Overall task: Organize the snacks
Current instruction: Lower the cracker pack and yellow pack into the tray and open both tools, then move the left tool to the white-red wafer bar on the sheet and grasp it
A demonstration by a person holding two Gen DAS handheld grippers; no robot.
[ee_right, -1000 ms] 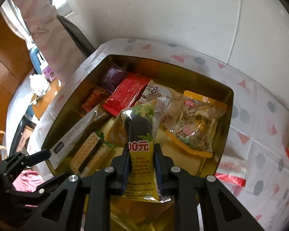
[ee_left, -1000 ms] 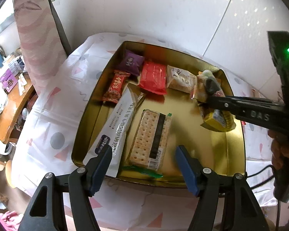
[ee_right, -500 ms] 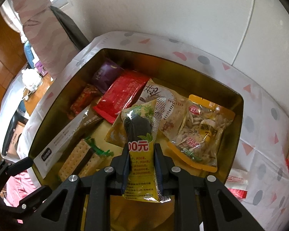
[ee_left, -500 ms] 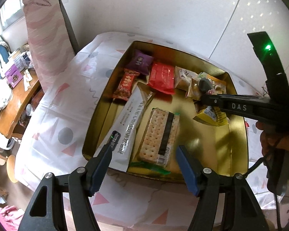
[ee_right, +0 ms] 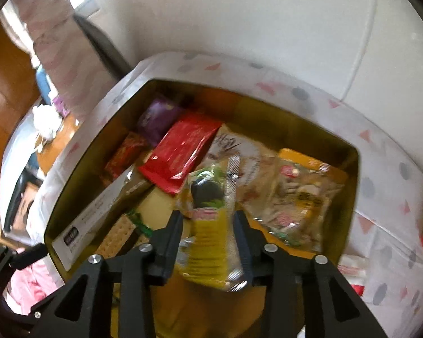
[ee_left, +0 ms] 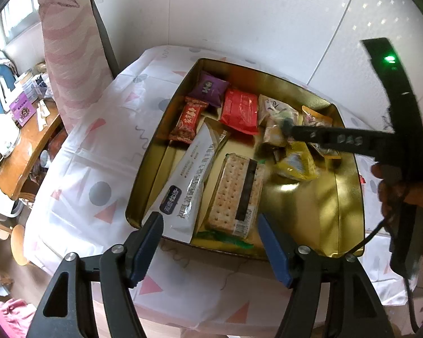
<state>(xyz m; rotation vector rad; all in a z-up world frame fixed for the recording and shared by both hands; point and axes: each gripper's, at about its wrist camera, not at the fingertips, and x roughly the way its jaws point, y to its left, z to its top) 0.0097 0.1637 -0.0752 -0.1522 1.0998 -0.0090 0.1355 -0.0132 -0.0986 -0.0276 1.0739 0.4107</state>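
Observation:
A golden tin [ee_left: 349, 197] on the table holds several snacks: a cracker pack [ee_left: 234, 194], a long white packet [ee_left: 191, 180], a red pack [ee_left: 239, 109] and a purple one [ee_left: 208, 90]. My right gripper [ee_right: 208, 225] hangs over the tin's middle, seen from the side in the left wrist view [ee_left: 290, 129]. Its jaws are opening. The yellow packet [ee_right: 211, 242] is still between them, blurred and slipping loose, and an orange seed bag [ee_right: 301, 197] lies just beyond. My left gripper [ee_left: 211, 242] stands open over the tin's near rim, with nothing between its fingers.
The tin sits on a white cloth with pink triangles and grey dots [ee_left: 98, 152]. More snack packets [ee_right: 349, 276] lie on the cloth right of the tin. A wooden desk [ee_left: 22, 152] with clutter is far left. A white wall stands close behind.
The right jaws, clamped on the yellow packet before, have spread apart and the packet has sagged and tilted. The left gripper stays open near the tin's front rim.

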